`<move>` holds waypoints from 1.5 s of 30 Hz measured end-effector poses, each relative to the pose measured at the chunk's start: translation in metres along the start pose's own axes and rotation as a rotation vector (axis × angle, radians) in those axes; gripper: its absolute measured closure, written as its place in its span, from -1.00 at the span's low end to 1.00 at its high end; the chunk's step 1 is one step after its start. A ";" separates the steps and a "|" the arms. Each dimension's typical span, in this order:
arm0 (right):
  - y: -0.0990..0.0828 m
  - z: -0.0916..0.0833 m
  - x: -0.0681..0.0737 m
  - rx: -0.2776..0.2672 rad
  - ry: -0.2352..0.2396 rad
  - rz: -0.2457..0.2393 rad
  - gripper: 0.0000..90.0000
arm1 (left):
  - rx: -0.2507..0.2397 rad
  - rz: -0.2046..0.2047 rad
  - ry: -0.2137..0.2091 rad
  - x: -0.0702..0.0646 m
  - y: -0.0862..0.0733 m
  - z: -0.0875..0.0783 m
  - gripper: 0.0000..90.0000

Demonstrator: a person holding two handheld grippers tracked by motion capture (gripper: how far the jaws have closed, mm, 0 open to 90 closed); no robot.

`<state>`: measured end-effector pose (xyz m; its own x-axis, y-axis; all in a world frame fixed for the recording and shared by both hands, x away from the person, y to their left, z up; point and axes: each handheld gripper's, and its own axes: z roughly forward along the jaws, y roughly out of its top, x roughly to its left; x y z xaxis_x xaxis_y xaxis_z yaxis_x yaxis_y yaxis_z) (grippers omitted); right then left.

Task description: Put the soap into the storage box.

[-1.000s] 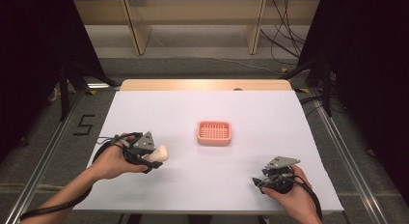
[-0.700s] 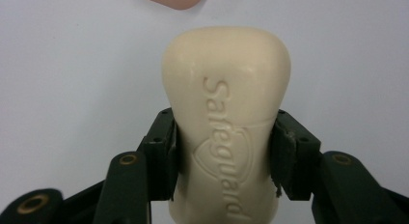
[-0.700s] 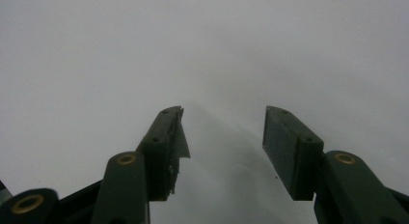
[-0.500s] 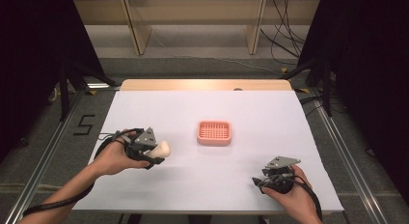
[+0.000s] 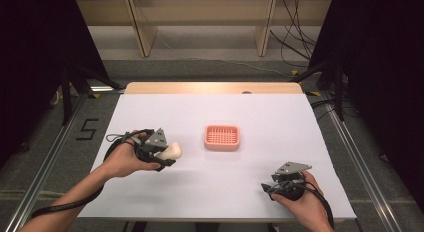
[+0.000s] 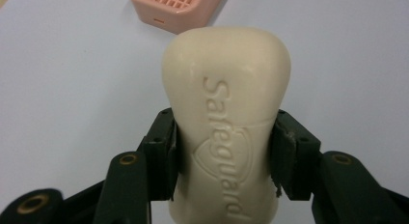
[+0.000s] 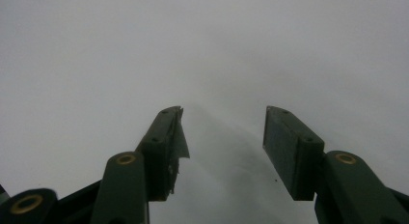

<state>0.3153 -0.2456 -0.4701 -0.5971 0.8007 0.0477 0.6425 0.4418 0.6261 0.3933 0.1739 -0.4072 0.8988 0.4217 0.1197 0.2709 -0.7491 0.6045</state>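
1. The right tongs [image 5: 272, 188] rest at the near right of the white-covered bench [image 5: 280, 117], jaws apart on nothing.
2. The left tongs [image 5: 167, 156] are clamped across the waist of a cream oval bar of soap [image 6: 226, 132] (its long axis runs straight out along the jaws), held just above the bench.
3. Farther off, ahead and to the right of the soap's tip, sits the pink slotted plastic soap dish [image 5: 221, 137], nearer the left hand [image 5: 125, 159].

Site: lab recording bay | Evidence: white-covered table [image 5: 280, 122] between black curtains [image 5: 30, 67]; metal floor rails [image 5: 45, 167]; loose cables [image 5: 295, 47]; floor marking "5" [image 5: 87, 129]
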 end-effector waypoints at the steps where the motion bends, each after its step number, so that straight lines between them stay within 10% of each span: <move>1: 0.000 0.000 0.000 0.000 0.000 0.000 0.08 | 0.000 0.000 0.000 0.000 0.000 0.000 0.10; 45: 0.000 -0.002 -0.002 -0.038 -0.026 0.005 0.08 | -0.046 0.045 0.006 0.015 0.029 0.016 0.10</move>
<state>0.3154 -0.2480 -0.4682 -0.5812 0.8132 0.0309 0.6265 0.4229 0.6547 0.4205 0.1506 -0.3999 0.9076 0.3914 0.1519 0.2144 -0.7431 0.6339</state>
